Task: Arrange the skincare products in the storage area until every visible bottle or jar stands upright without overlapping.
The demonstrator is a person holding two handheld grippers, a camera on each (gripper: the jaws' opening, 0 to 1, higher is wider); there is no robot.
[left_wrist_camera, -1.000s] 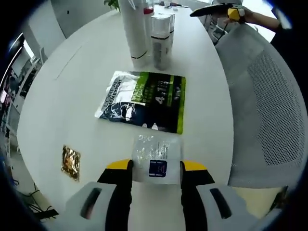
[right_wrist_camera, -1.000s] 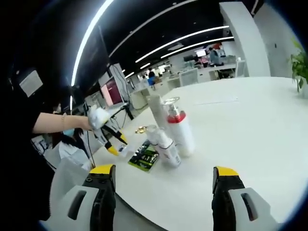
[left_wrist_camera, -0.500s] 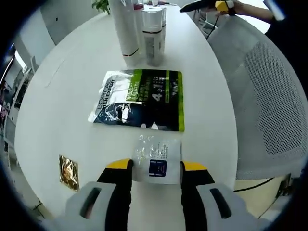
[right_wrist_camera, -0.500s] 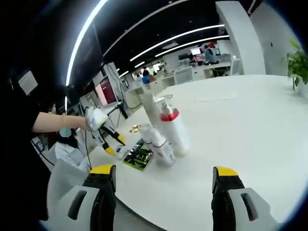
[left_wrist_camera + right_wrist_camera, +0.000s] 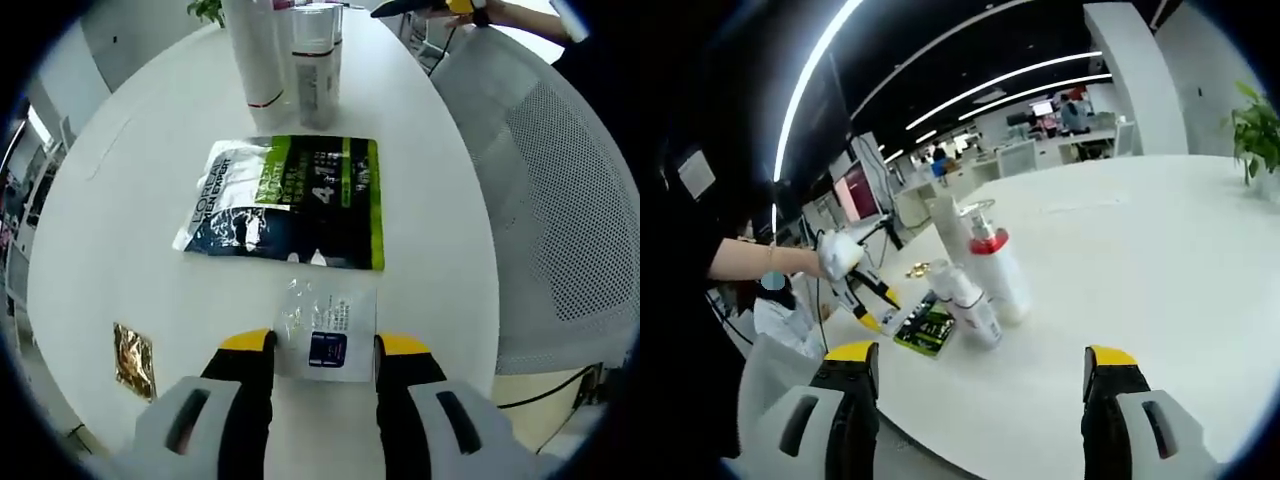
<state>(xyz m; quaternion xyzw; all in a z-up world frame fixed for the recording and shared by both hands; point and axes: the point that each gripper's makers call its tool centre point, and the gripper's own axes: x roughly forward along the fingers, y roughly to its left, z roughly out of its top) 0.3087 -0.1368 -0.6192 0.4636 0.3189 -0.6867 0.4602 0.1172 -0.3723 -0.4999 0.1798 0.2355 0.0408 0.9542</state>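
My left gripper is shut on a small clear sachet with a blue label, held above the white table. Beyond it lies a flat green, black and white pouch. At the far end stand a tall white bottle and a shorter silver-capped bottle. My right gripper is open over the table edge with nothing between its fingers. In the right gripper view the left gripper shows at the left, with the pouch, a white bottle and a red-collared pump bottle beside it.
A gold foil sachet lies on the table at the lower left. A white mesh chair stands by the table's right edge. A potted plant sits at the far right. Desks and monitors fill the background.
The left gripper view has drawn slightly back and up, so the pouch and bottles sit a little higher in the picture. The sachet stays gripped. The right gripper stays open.
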